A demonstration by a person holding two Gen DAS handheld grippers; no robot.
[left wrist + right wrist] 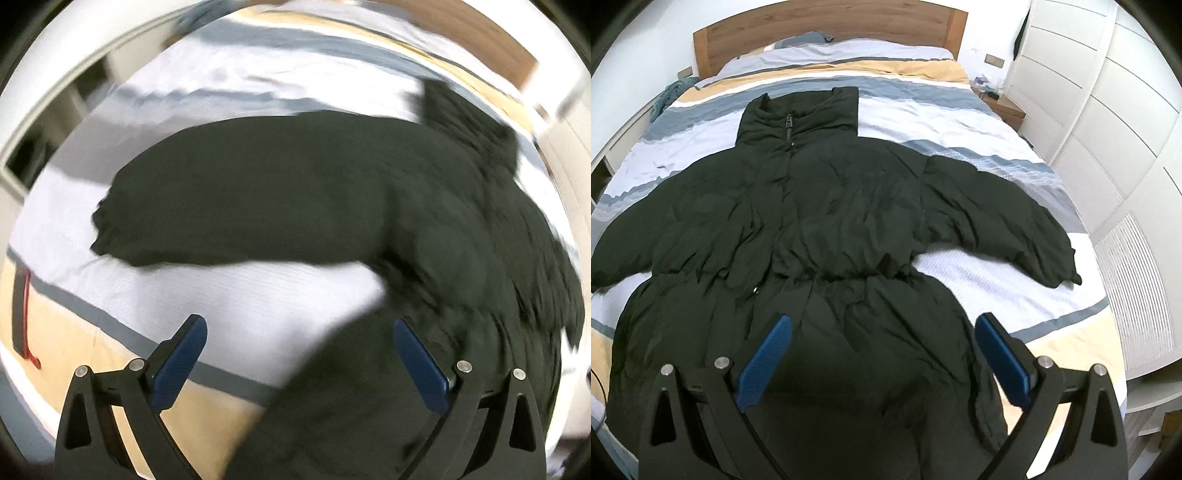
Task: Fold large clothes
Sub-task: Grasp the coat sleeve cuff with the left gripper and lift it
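A dark puffer coat (820, 221) lies front up and spread flat on the striped bed (960, 122), collar toward the wooden headboard (827, 26). Above its hem, the right hand-held gripper (882, 332) hovers released; the left hand-held gripper (299, 336) gapes empty near one sleeve (240, 192).

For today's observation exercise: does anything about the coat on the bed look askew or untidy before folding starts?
Nothing serious. The black coat lies front up on the striped duvet, sleeves spread. Only its collar leans slightly off-centre, and the fabric bunches at the waist.
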